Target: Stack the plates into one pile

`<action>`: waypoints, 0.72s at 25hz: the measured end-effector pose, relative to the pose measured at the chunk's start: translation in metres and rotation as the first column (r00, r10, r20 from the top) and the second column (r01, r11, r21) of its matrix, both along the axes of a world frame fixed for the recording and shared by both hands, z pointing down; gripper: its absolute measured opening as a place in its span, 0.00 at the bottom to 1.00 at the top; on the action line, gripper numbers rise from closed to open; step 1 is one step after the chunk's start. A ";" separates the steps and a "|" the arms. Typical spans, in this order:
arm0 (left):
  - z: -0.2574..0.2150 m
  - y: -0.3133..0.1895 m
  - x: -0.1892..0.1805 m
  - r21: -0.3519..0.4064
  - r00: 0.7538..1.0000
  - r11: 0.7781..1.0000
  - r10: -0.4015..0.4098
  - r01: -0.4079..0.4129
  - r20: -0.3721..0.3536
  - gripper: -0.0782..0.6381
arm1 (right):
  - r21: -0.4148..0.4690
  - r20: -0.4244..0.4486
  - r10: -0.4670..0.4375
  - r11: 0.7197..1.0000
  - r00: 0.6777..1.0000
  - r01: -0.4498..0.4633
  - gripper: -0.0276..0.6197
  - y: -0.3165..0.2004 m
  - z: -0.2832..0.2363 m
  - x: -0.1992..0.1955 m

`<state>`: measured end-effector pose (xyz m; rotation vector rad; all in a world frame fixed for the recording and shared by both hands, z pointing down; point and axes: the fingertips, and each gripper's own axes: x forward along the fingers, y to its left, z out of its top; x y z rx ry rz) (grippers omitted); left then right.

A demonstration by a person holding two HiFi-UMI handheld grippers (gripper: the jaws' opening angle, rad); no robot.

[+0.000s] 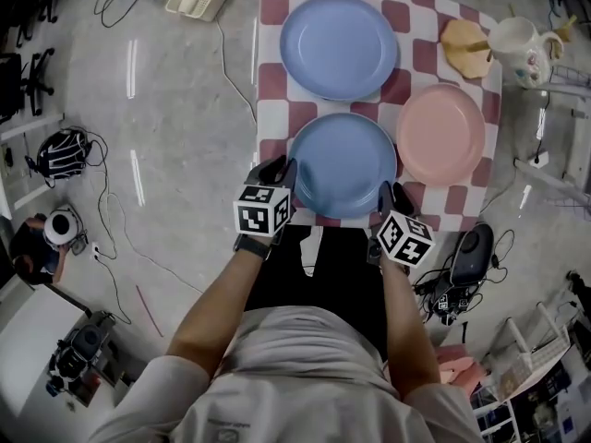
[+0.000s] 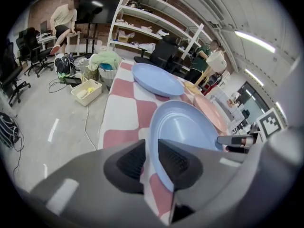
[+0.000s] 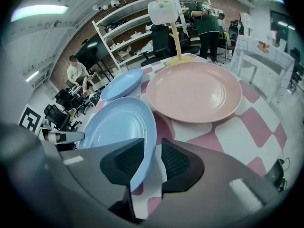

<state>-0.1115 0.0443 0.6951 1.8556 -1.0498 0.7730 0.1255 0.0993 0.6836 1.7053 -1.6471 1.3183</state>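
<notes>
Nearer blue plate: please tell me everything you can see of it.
The nearer blue plate is round, plain, pale blue, with a shallow well and a broad rim; it looks like smooth plastic or glazed ware. Empty and right side up, it lies on the checked cloth, at its near edge. Its rim stands between the open jaws of the left gripper and the right gripper, on opposite sides. The pink plate is close beside it; whether they touch is unclear.

The head camera looks steeply down from above the person onto the desk (image 1: 272, 12). The two gripper views sit low, close behind their fingers (image 2: 173, 160), facing across the desk from its near edge. All three share the nearer blue plate (image 1: 343, 164).
</notes>
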 end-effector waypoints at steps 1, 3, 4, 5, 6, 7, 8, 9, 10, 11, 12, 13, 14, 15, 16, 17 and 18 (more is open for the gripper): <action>0.002 0.000 0.000 -0.005 1.000 1.000 0.000 0.000 0.003 0.17 | -0.005 0.003 0.003 1.000 1.000 -0.003 0.19 0.000 0.001 0.000; 0.005 0.000 0.000 -0.013 1.000 1.000 -0.002 0.002 0.010 0.17 | -0.016 0.004 0.011 1.000 1.000 -0.011 0.19 0.000 0.005 0.000; 0.007 0.001 0.000 -0.017 1.000 1.000 -0.005 0.005 0.015 0.17 | -0.023 0.004 0.014 1.000 1.000 -0.014 0.19 0.000 0.007 0.001; 0.008 0.001 -0.001 -0.021 1.000 1.000 -0.009 0.009 0.020 0.17 | -0.029 0.007 0.017 0.999 1.000 -0.016 0.19 0.001 0.009 0.001; 0.010 0.001 -0.001 -0.025 1.000 1.000 -0.014 0.015 0.025 0.17 | -0.034 0.012 0.018 0.999 1.000 -0.018 0.19 0.000 0.011 0.000; 0.012 0.000 -0.002 -0.028 0.999 0.999 -0.020 0.021 0.028 0.17 | -0.037 0.016 0.018 0.999 1.000 -0.018 0.19 0.000 0.012 0.000; 0.012 0.000 -0.003 -0.030 0.999 0.999 -0.026 0.026 0.028 0.16 | -0.040 0.016 0.018 0.999 1.000 -0.017 0.18 0.000 0.012 0.000; 0.013 0.000 -0.003 -0.032 0.999 0.999 -0.029 0.030 0.027 0.15 | -0.043 0.012 0.018 0.999 1.000 -0.017 0.15 0.000 0.013 0.000; 0.013 0.000 -0.003 -0.033 0.999 0.999 -0.031 0.032 0.026 0.15 | -0.047 0.006 0.018 0.999 1.000 -0.018 0.10 0.001 0.013 0.000; 0.013 0.000 -0.003 -0.034 0.999 0.999 -0.032 0.033 0.028 0.15 | -0.049 0.003 0.020 0.999 1.000 -0.020 0.10 0.001 0.013 0.000; 0.013 0.000 -0.003 -0.034 0.999 0.999 -0.034 0.035 0.030 0.15 | -0.049 0.003 0.021 0.999 1.000 -0.021 0.10 0.001 0.013 0.000; 0.012 0.000 -0.004 -0.034 0.999 0.999 -0.037 0.038 0.031 0.15 | -0.048 0.004 0.021 0.999 1.000 -0.021 0.10 0.001 0.012 0.000; 0.011 0.000 -0.004 -0.033 0.999 0.999 -0.041 0.042 0.030 0.15 | -0.046 0.002 0.019 0.999 1.000 -0.019 0.10 0.001 0.011 -0.001; 0.009 0.000 -0.004 -0.031 0.999 0.998 -0.046 0.047 0.027 0.15 | -0.043 0.001 0.016 0.999 1.000 -0.016 0.10 0.000 0.009 -0.001; 0.006 -0.001 -0.005 -0.028 0.998 0.998 -0.050 0.051 0.023 0.15 | -0.039 0.000 0.014 0.999 1.000 -0.014 0.10 -0.001 0.006 -0.002; 0.002 -0.003 -0.005 -0.023 0.998 0.998 -0.055 0.055 0.019 0.15 | -0.035 -0.001 0.013 0.999 1.000 -0.013 0.10 -0.002 0.004 -0.002; -0.002 -0.005 -0.005 -0.016 0.998 0.998 -0.059 0.059 0.016 0.15 | -0.029 -0.001 0.013 0.999 1.000 -0.013 0.10 -0.004 0.000 -0.002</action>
